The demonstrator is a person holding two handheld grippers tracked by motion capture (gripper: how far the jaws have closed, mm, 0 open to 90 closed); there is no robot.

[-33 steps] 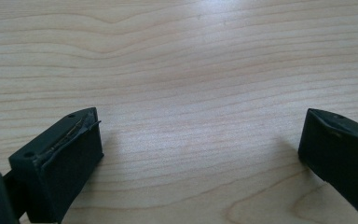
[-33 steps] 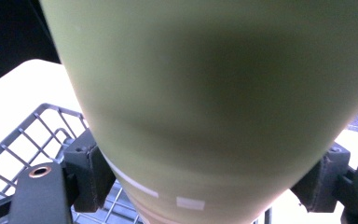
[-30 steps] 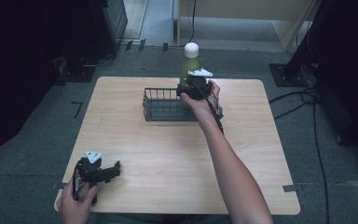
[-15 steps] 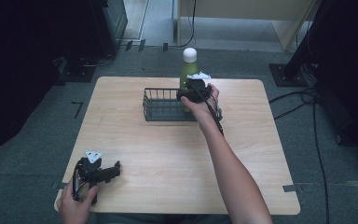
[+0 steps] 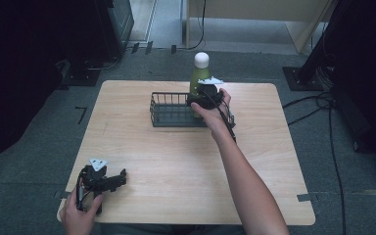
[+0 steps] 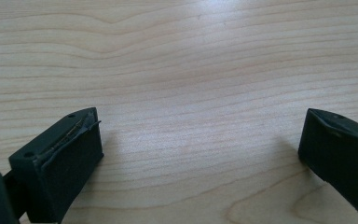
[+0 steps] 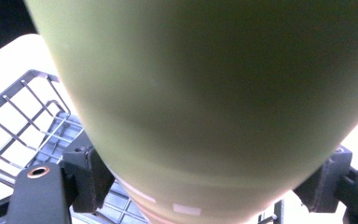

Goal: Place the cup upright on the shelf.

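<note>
- The right gripper (image 5: pixel 201 99) grips a green bottle (image 5: pixel 199 79) with a white cap (image 5: pixel 201 59); its fingers (image 7: pixel 86 177) press against the bottle's sides.
- The bottle stands upright at the right end of a dark wire basket (image 5: pixel 169 110), on the far middle of the bench (image 5: pixel 186 161).
- The left gripper (image 5: pixel 112 180) rests at the bench's near left corner, well apart from the basket, its fingers (image 6: pixel 63 163) spread wide over bare wood.
</note>
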